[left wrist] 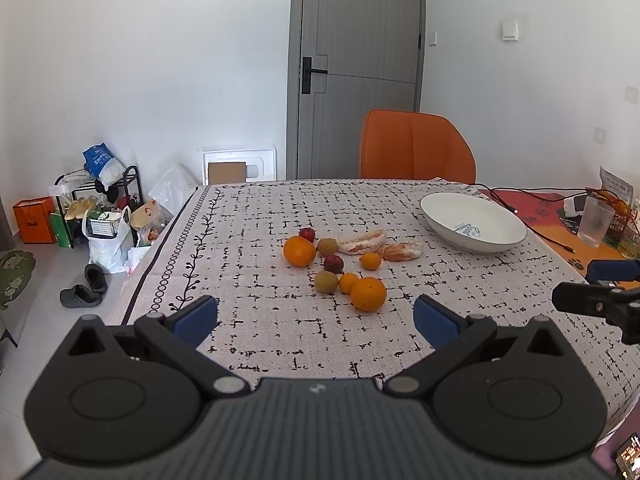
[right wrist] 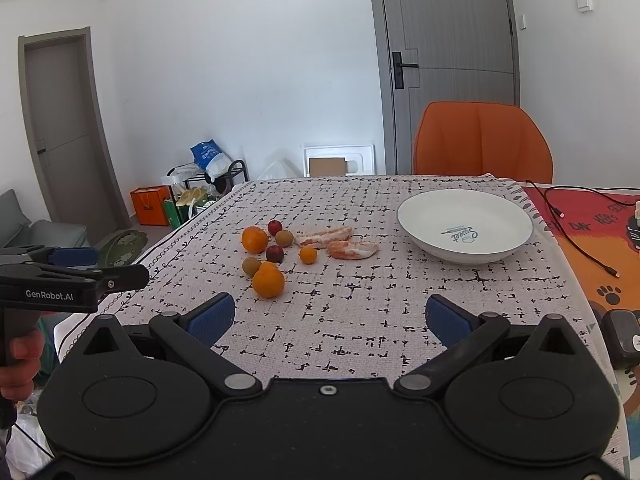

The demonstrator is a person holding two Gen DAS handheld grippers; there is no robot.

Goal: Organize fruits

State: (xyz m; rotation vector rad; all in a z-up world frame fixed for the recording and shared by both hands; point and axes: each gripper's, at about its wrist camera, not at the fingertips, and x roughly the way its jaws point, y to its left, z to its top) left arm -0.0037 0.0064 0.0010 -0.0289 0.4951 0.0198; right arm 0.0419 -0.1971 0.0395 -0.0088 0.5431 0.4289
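Patterned tablecloth (left wrist: 256, 320) carries the fruits (left wrist: 336, 258) mid-table, straight ahead of the left gripper (left wrist: 316, 320), jaws apart; the right gripper (right wrist: 330, 320), also apart, sits nearer the bowl (right wrist: 408, 216).

Orange chair (left wrist: 416, 146) beside grey door (left wrist: 356, 60)

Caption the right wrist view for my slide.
Open right hand-held gripper faces scattered fruit and an empty white bowl.
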